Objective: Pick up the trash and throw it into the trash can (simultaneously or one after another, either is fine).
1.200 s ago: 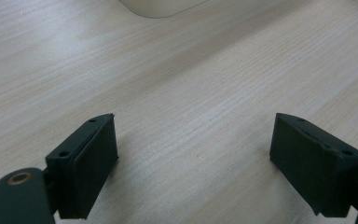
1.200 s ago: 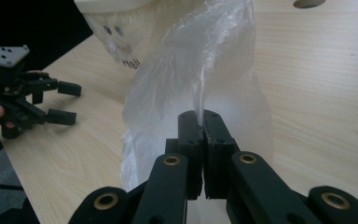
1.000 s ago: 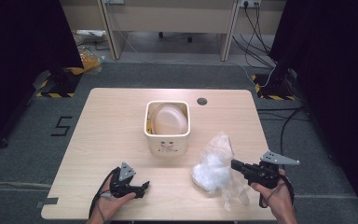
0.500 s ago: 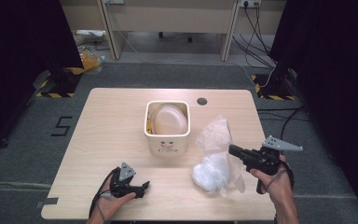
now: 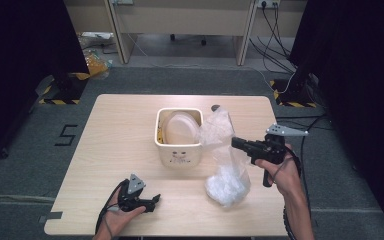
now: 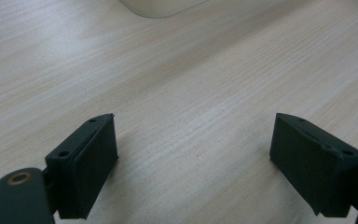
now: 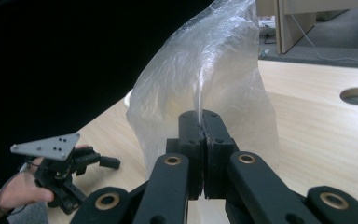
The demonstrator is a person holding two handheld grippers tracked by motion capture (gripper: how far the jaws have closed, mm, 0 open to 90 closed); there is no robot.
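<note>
Bin [image 6: 161, 5]: cut off by the top edge in the left gripper view, base alone seen.
Bag contents [image 5: 225, 182]: white mass blurred through the plastic bag [image 5: 220, 150], kind not told.
Bin's near right corner: hidden behind the bag in the high view.

Both claws are black, with flat rectangular pads that have small screw holes, and brass rings at the arm joints. The right claw [image 5: 236, 142] and left claw [image 5: 155, 199] each carry a grey three-cornered plate and a black cable.
</note>
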